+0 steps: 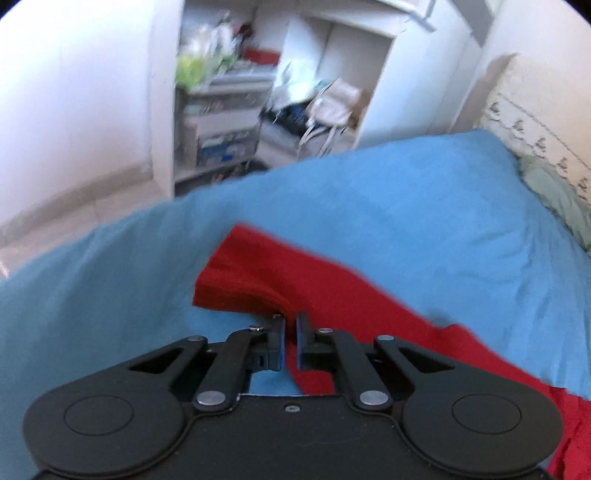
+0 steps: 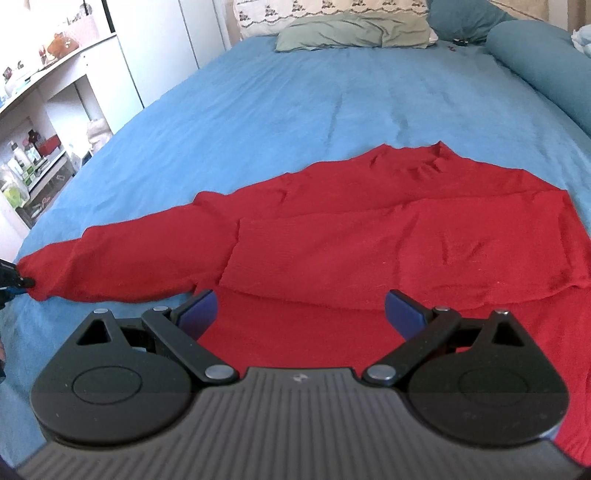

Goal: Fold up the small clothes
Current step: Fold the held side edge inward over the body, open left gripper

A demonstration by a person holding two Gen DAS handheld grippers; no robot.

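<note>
Two grippers work over a red sweater (image 2: 369, 240) that lies spread on a blue sheet (image 2: 295, 103) covering the bed. Our left gripper (image 1: 290, 321) is clenched on the cuff of the sweater's long sleeve (image 1: 243, 284); red fabric bunches between its blue pads, and the cuff is gathered into folds just ahead of the fingertips. From the right wrist view we see that same gripper at the far left edge, pinching the sleeve end (image 2: 33, 277), with the sleeve stretched out flat toward the sweater's body.

Our right gripper (image 2: 300, 314) is released, its jaws spread wide above the lower part of the sweater, nothing between them. The other sleeve (image 2: 406, 251) lies folded across the chest, and the collar (image 2: 436, 155) points toward the head of the bed.

Beyond the sweater we see a grey-green pillow (image 2: 354, 33) against a patterned headboard cushion (image 2: 332, 9), and a blue bolster (image 2: 546, 62) along the right side. White shelves (image 2: 48, 110) full of small items stand to the left of the bed; the left wrist view shows them blurred.
</note>
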